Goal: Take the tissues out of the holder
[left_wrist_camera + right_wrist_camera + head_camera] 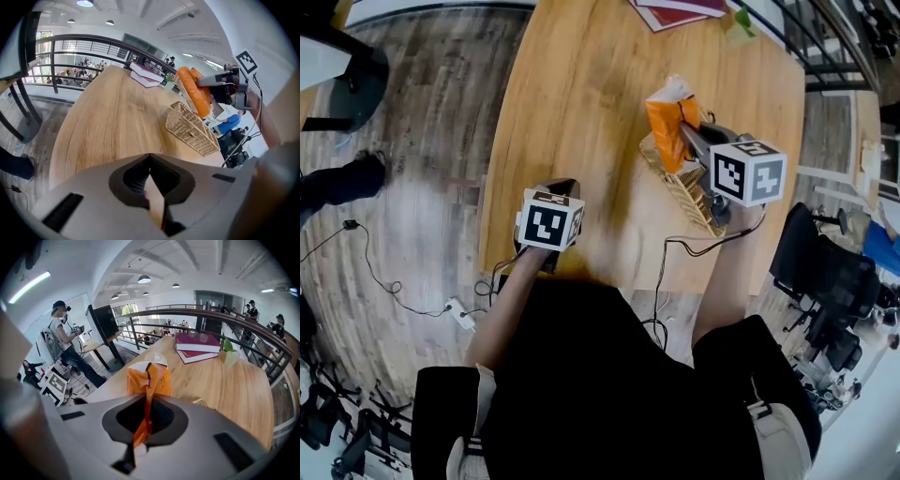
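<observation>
Right gripper point(136, 446): its fingers are pressing together on a thin fold of orange film from the pack point(149, 380); the film is running down through the fingers and the pack is hanging beyond their tips.
Left gripper point(155, 204): its fingers are lying together, gripping nothing I can name; a pale sliver is showing at the seam. It is hovering over the near edge of the bench point(581, 112), well apart from the work.
Pack position: it is hanging tilted above the holder point(684, 192), lower end just over the rim at the far end; full clearance is not certain from these views.
Holder: a wicker basket, lying on the bench beside the right edge.
Step in hand (judgement): lifting the pack out.
Method note: the grip is only on film, so I am judging a slow, straight lift best, with the pinch firm, until the lower end is clearing the rim; then moving sideways to bare bench. A snag on the wicker could be dragging the light holder along; the idle left gripper could be steadying it.
Count, packs: one in view; any others inside the holder cannot be told.
Count, holders: one.
Count, books point(197, 343): two, stacked at the far end.
Count, pots point(228, 355): one, beside the books.
</observation>
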`<state>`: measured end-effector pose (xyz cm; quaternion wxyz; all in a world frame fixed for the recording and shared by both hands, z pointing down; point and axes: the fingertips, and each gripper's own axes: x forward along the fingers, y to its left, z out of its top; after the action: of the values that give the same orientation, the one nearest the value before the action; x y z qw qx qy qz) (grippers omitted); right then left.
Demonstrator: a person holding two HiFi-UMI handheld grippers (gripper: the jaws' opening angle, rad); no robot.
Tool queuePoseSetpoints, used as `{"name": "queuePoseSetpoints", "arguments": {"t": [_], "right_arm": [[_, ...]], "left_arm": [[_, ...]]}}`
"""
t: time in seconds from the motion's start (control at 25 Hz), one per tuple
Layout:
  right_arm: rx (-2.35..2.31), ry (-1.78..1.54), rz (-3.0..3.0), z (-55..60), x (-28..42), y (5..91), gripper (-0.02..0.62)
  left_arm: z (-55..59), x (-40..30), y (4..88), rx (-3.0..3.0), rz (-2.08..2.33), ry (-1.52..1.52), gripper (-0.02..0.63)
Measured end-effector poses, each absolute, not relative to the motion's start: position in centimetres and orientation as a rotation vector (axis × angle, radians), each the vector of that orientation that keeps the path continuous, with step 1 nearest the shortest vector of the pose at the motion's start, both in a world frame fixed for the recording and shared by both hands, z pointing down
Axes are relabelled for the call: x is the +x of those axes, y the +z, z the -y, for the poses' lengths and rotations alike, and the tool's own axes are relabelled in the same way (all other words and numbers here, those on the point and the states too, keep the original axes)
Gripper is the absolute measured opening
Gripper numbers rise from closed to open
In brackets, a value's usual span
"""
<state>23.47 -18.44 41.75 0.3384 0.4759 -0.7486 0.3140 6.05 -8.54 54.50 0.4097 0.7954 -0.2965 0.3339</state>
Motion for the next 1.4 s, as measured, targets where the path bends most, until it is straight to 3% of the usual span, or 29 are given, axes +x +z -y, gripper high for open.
{"name": "queuePoseSetpoints", "arguments": {"t": [1.4], "right_arm": [[1.095,0.915,1.963,28.7,11.2,50.4,0.015]], "left_arm": [[11.6,-2.7,56.1,1.897,0.826,0.785,0.012]]}}
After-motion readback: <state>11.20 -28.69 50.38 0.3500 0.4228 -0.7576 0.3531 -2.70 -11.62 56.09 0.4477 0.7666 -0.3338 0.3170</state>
